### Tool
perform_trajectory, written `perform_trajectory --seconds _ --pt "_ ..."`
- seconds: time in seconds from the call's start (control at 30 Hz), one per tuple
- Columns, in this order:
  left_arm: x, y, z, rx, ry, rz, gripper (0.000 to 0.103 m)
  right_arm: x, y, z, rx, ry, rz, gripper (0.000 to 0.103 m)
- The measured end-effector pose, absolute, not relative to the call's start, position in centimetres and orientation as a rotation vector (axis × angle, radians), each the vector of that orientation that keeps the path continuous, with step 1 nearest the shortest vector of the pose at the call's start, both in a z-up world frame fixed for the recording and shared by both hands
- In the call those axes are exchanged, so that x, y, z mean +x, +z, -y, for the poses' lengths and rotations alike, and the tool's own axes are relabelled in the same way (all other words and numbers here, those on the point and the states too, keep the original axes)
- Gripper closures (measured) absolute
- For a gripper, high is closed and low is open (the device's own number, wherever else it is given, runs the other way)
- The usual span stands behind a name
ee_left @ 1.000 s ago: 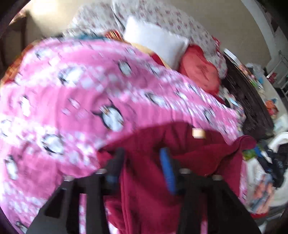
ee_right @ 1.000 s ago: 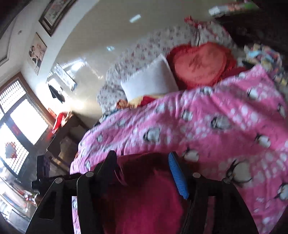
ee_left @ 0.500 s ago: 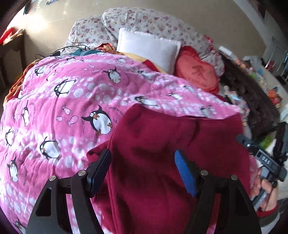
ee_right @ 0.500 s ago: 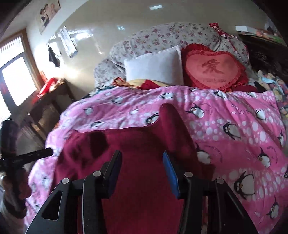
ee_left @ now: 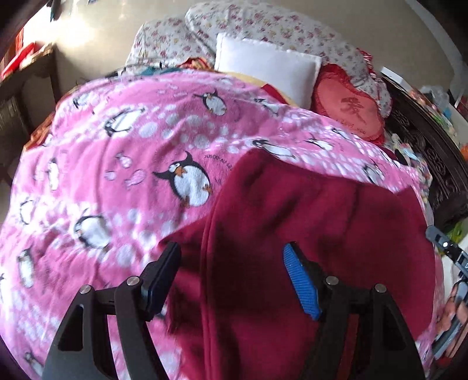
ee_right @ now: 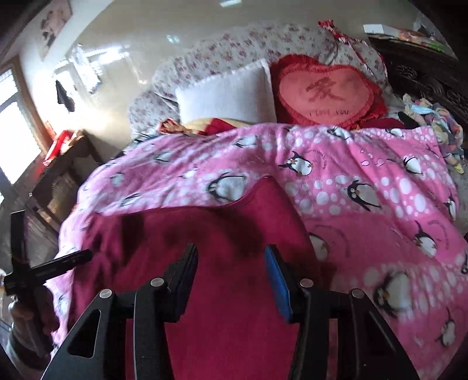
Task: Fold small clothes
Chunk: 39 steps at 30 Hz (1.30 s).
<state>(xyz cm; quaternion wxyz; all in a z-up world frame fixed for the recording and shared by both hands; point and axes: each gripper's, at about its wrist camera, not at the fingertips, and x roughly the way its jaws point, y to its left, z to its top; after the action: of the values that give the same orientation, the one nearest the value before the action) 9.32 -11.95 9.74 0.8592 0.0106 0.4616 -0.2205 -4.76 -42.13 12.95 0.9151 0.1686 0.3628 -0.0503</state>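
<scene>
The dark red garment point(ee_left: 307, 233) lies spread flat on the pink penguin blanket point(ee_left: 117, 146) that covers the bed, near the foot end. In the left wrist view its far edge runs slantwise across the blanket, and its left edge folds in a long ridge between the fingers of the left tongs point(ee_left: 231, 271). Beyond that far edge the blanket stretches bare up to the pillows, so there is open room ahead and to the left.

The left tongs stand released, their jaws wide apart over the cloth, pressing on nothing; they have just been opening. The right tongs point(ee_right: 231, 271) also hang unclenched above the garment with a narrower gap, having just been closing, and no cloth is pinched between them.

Only the right wrist view shows the garment's far right corner rising to a rounded point point(ee_right: 269, 187), with free blanket to its right. It also shows the window point(ee_right: 14, 131) and a dark side table point(ee_right: 67, 163) past the bed's left side. The left wrist view alone shows carved dark furniture point(ee_left: 438, 163) close along the bed's right side.

At the head lie a white pillow point(ee_right: 228, 93), a red heart cushion point(ee_right: 324, 90) and floral bedding point(ee_left: 263, 26).
</scene>
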Motion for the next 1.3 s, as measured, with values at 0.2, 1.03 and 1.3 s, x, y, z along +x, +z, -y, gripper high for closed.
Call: perform_trajectory --seconds 0.2,1.03,1.3 --pt "5.1 9.9 10.2 0.038 -0.459 -0.942 0.028 -9.6 13.3 39.5 0.279 -0.092 -0.762 0.047" --pt "-0.9 5.0 6.7 -0.018 -0.420 -1.008 0.021 -14.1 10.8 36.1 0.216 -0.109 -0.822 0.042" --pt "-1.6 3.4 4.2 -0.144 -0.413 -1.048 0.018 -12.2 8.8 35.3 0.229 -0.115 -0.916 0.035"
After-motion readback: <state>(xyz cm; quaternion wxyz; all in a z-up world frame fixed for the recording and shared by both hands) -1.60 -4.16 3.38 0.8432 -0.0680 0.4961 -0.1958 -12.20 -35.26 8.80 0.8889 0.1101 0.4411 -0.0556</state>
